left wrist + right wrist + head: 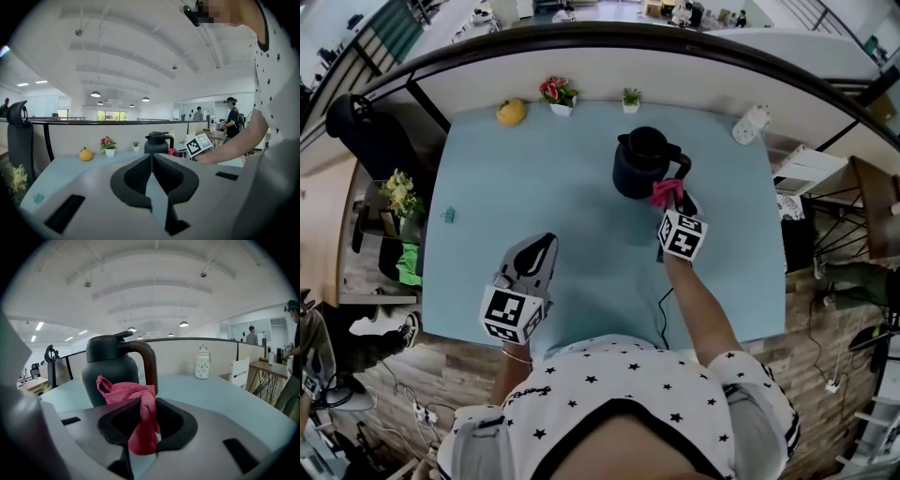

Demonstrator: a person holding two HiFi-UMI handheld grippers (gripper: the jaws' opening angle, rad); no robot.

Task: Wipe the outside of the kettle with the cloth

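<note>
A dark kettle (640,161) with a curved handle stands upright on the light blue table (581,244), toward the back. It also shows in the right gripper view as kettle (108,369) and far off in the left gripper view as kettle (157,142). My right gripper (671,199) is shut on a pink cloth (667,191), held just beside the kettle's handle. In the right gripper view the cloth (138,416) hangs bunched between the jaws, close in front of the kettle. My left gripper (540,249) hovers over the near left of the table, shut, jaws together with nothing in them.
Along the table's back edge sit a yellow fruit (511,112), a pink flower pot (558,95), a small green plant (630,98) and a white jar (750,124). A black cable (661,309) runs off the near edge. A small teal clip (447,216) lies at the left edge.
</note>
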